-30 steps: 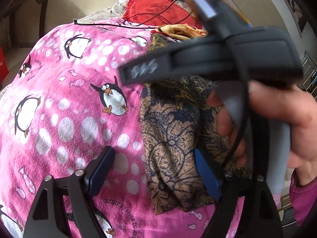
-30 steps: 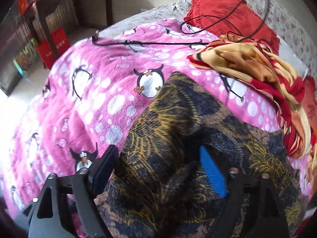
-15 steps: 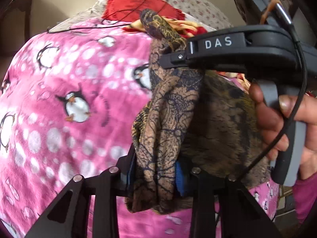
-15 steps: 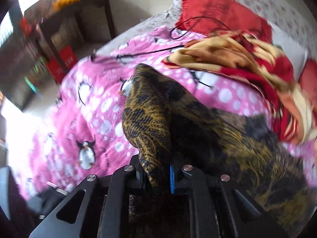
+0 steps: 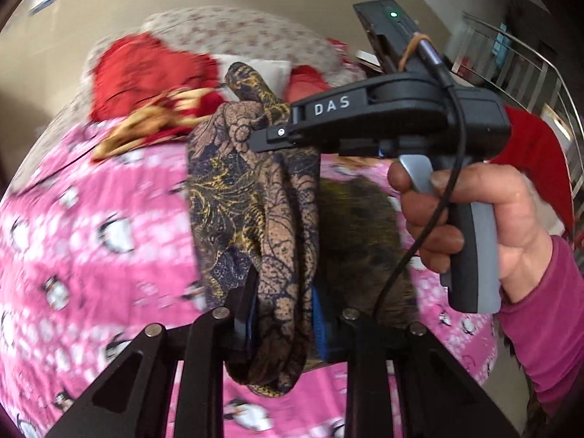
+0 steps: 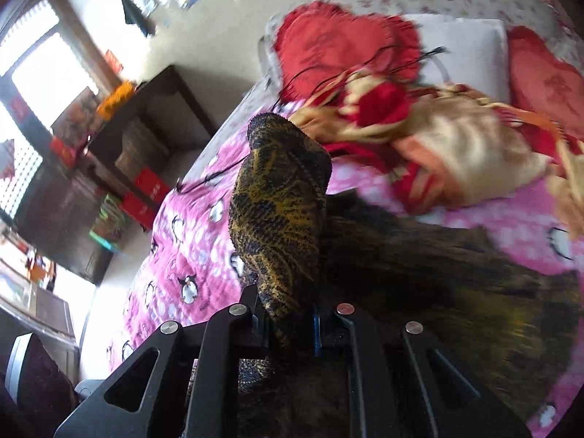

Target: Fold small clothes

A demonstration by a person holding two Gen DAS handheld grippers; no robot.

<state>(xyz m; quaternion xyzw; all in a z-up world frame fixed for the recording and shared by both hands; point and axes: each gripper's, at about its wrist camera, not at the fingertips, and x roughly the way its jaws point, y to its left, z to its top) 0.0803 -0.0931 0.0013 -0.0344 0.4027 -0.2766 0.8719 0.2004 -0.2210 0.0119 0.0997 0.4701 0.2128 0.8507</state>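
Left gripper (image 5: 281,314): jaws have just been closing and now stand narrow, pinching a bunched fold of the dark patterned garment (image 5: 255,197) between them. Right gripper (image 6: 288,319): jaws narrow, clamped on another fold of it. The cloth rises ahead of both jaws, above the pink penguin blanket (image 5: 91,226).

Both grippers clamp bunched folds of a dark patterned garment (image 5: 255,197). The left gripper (image 5: 283,314), its jaws having just been closing, pinches the cloth between its blue pads. The right gripper (image 6: 290,323) does likewise, gripped by the person's right hand (image 5: 471,219), index finger curled around the trigger, pink sleeve at the wrist.
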